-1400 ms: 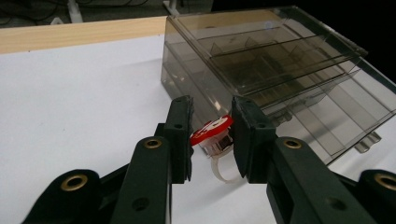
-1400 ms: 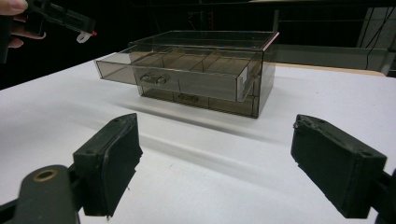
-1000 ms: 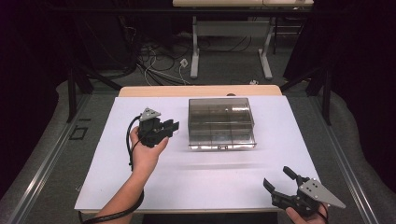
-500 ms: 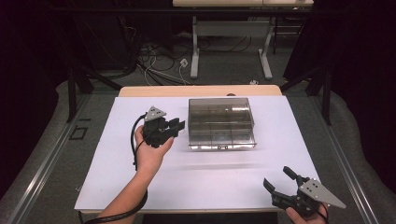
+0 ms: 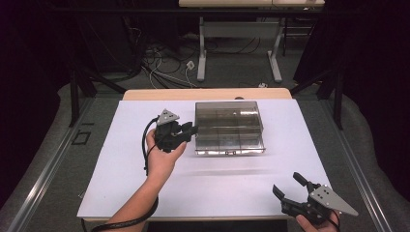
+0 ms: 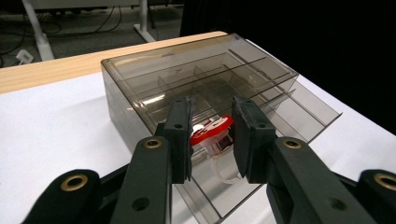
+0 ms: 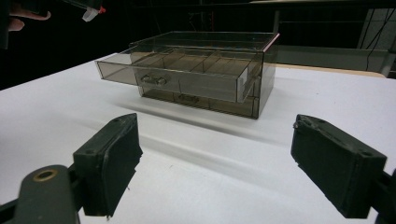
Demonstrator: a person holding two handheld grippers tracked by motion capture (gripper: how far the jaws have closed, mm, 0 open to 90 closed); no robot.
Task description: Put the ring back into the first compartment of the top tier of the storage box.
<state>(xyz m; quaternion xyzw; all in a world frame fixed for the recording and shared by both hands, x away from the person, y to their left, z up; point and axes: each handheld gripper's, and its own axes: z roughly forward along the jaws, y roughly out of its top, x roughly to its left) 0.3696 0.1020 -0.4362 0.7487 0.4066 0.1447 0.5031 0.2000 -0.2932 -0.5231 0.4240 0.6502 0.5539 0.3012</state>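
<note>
Gripping a small red-and-clear plastic clip [image 6: 212, 135], the left tongs [image 5: 189, 129] are hovering at the left side of the smoky transparent drawer box [image 5: 227, 126] standing mid-desk toward the far edge. Right tongs [image 5: 289, 187] are resting wide open, empty, near the desk's [image 5: 121, 159] front right corner.

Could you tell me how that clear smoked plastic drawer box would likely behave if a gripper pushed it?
The drawer box looks thin-walled and nearly empty, so it is probably light and would slide on the smooth white table. Its upper drawer stands pulled out, so a nudge there may just move the drawer.
</note>
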